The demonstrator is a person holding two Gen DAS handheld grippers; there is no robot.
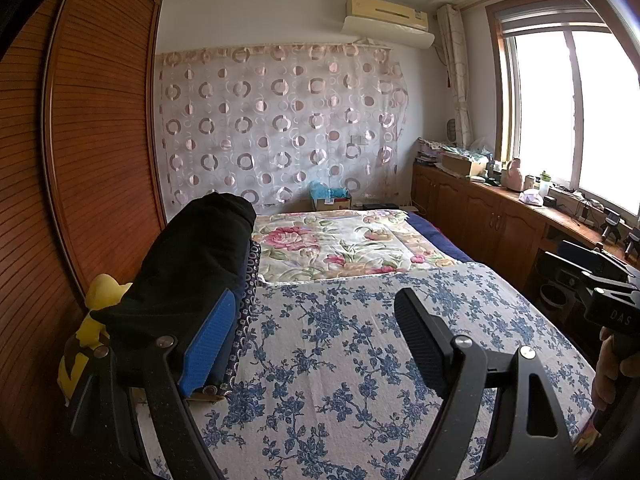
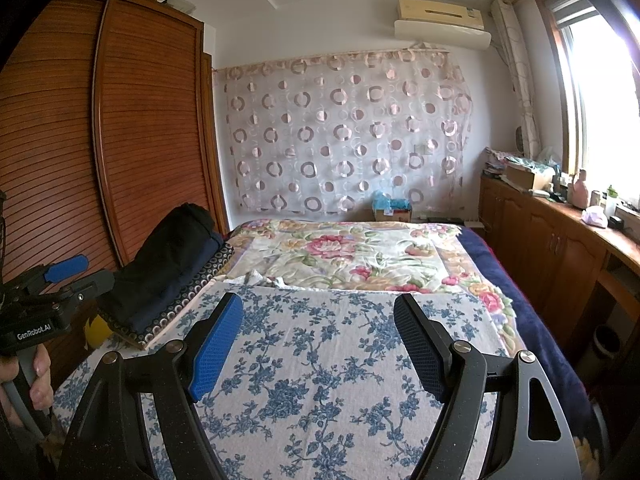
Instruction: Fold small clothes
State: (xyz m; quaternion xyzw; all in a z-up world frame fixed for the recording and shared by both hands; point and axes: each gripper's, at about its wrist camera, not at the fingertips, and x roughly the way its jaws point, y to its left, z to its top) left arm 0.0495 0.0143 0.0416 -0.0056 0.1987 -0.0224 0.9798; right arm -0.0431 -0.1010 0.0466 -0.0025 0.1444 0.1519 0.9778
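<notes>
A stack of folded clothes lies at the left edge of the bed: a black piece on top, a navy one under it, and a dark cloth with small rings at the bottom. It shows in the right wrist view too, as the stack. My left gripper is open just right of the stack, over the blue-flowered sheet, with nothing between its fingers. My right gripper is open above the same sheet, also empty. Each gripper appears in the other's view: the right gripper and the left gripper.
A pink-flowered quilt covers the far half of the bed. A wooden louvred wardrobe stands close on the left, with a yellow plush toy beside the stack. A cluttered low cabinet runs under the window on the right.
</notes>
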